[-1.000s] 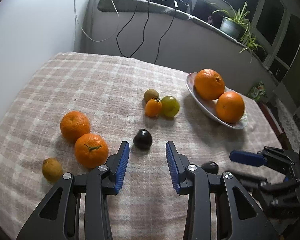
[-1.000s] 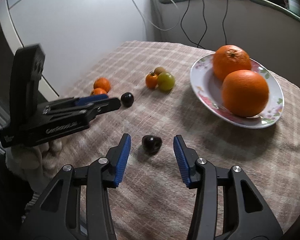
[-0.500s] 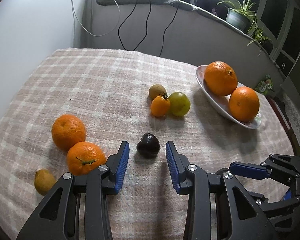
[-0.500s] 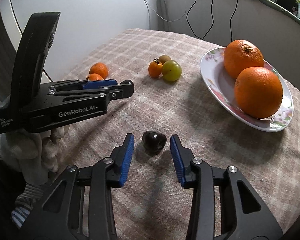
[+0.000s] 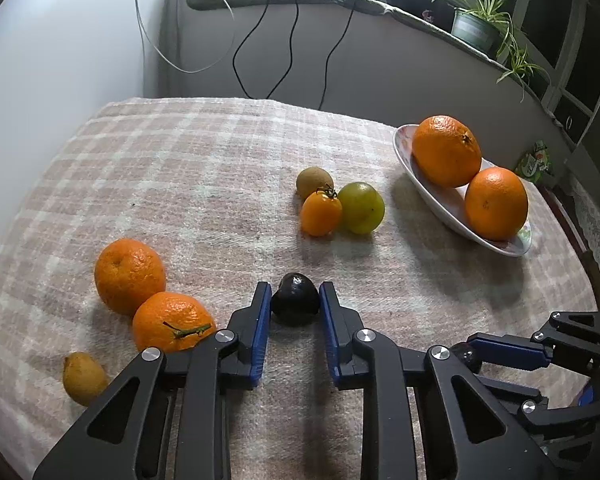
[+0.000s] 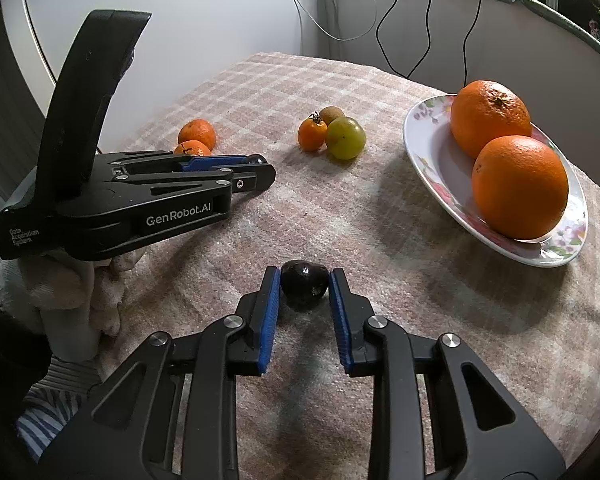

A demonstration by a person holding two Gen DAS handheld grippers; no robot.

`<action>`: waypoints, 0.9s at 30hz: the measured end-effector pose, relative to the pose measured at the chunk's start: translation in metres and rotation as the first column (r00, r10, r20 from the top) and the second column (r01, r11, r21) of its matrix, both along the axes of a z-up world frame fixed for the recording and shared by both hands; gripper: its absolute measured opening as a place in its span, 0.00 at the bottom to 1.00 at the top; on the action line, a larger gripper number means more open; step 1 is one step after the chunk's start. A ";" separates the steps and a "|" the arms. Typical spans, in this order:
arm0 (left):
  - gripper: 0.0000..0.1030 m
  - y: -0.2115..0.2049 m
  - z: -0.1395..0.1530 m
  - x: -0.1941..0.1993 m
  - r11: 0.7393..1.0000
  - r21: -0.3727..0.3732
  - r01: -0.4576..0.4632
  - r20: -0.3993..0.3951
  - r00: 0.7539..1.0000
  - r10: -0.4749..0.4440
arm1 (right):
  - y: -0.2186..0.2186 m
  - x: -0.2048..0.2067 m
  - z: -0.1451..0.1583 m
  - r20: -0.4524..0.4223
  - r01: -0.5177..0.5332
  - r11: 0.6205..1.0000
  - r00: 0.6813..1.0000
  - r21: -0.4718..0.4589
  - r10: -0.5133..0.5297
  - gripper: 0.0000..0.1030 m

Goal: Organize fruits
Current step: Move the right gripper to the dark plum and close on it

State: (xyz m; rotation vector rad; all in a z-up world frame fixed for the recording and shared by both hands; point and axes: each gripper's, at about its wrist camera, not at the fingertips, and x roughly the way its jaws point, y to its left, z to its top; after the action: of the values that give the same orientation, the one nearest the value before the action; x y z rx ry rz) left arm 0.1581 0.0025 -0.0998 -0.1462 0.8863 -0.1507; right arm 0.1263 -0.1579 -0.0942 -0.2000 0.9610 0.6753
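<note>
We have the left gripper clamped on a dark plum, its blue pads pressing the fruit from both sides while the fruit rests on the checked tablecloth. In the left wrist view this plum sits at the centre; two tangerines touch each other at about 9 o'clock of it, and a small yellow fruit lies farther out toward 8 o'clock. At 12 o'clock of the plum, well apart, we see a cluster of three touching fruits: an orange tomato, a green fruit and a brownish one behind them. A plate at 2 o'clock holds two large oranges, touching. Our right gripper is likewise clamped on a second dark plum, which also lies on the cloth; in the right wrist view the left gripper's black body is at 10 o'clock of this plum, held by a hand in a pale glove, and the plate with the oranges is at 2 o'clock.
</note>
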 end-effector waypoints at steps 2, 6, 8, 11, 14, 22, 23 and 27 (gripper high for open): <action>0.22 0.002 0.002 -0.002 1.000 -0.014 -0.003 0.005 1.000 0.003 | -0.003 0.000 0.003 0.001 0.006 1.000 1.000 0.014 -0.006 0.25; 0.22 0.001 0.011 -0.005 0.999 -0.046 0.001 0.025 1.000 0.000 | -0.013 -0.003 0.014 0.016 0.022 0.999 1.000 0.044 -0.023 0.25; 0.22 0.000 0.016 -0.006 0.998 -0.055 0.009 0.036 0.999 -0.007 | -0.020 -0.004 0.021 0.027 0.032 0.998 0.999 0.056 -0.033 0.25; 0.22 -0.005 0.023 -0.005 0.997 -0.078 0.027 0.051 0.998 -0.023 | -0.033 -0.004 0.030 0.041 0.055 0.996 0.997 0.072 -0.058 0.25; 0.22 -0.015 0.028 -0.002 0.994 -0.093 0.050 0.061 0.997 -0.044 | -0.047 -0.003 0.037 0.058 0.084 0.993 0.994 0.078 -0.089 0.25; 0.22 -0.041 0.037 0.007 0.988 -0.113 0.106 0.077 0.992 -0.097 | -0.086 0.010 0.048 0.085 0.170 0.981 0.980 0.098 -0.178 0.25; 0.22 -0.044 0.038 0.009 0.987 -0.116 0.111 0.079 0.992 -0.102 | -0.090 0.011 0.049 0.087 0.177 0.979 0.979 0.099 -0.186 0.25; 0.22 -0.057 0.041 0.014 0.984 -0.122 0.130 0.086 0.989 -0.120 | -0.104 0.019 0.054 0.099 0.206 0.973 0.971 0.105 -0.216 0.25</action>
State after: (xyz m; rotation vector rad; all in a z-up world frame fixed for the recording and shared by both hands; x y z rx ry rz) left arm 0.1725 -0.0543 -0.0586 -0.2018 0.8075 -0.3288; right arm 0.1453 -0.2622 -0.0399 -0.0499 0.8293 0.5067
